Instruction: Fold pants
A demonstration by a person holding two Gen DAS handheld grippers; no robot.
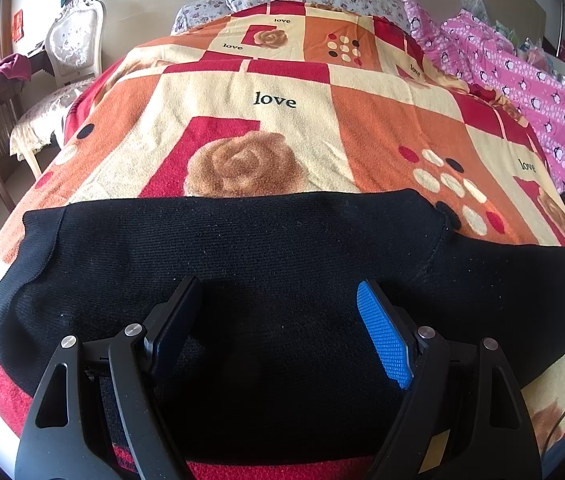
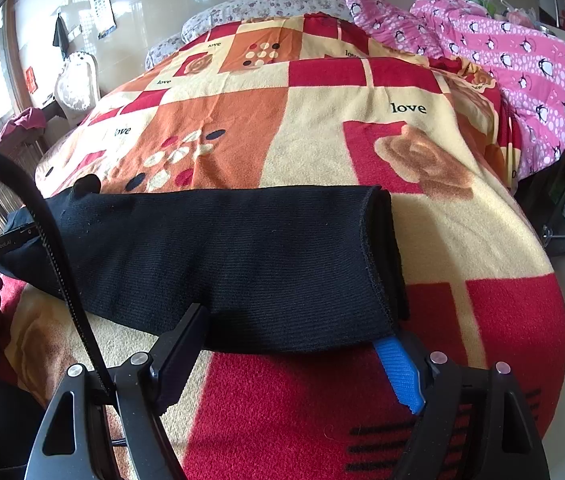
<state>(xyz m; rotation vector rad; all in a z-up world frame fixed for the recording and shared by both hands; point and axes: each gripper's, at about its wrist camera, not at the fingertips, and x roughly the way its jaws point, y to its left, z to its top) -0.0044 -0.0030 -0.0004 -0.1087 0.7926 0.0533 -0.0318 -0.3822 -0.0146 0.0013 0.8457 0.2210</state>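
Two hand-held grippers poised over black knit pants (image 1: 242, 264) laid flat across the near edge of a patterned blanket (image 1: 282, 120). Left gripper (image 1: 278, 312) spread wide above the dark fabric, pinching nothing, blue pad (image 1: 382, 340) at 4 o'clock, white chair (image 1: 70, 52) at 10 o'clock. Right gripper (image 2: 294, 344) likewise spread, fingertips at the pants' near hem by the folded end at 3 o'clock, pink penguin-print quilt (image 2: 514, 60) at 1 o'clock.
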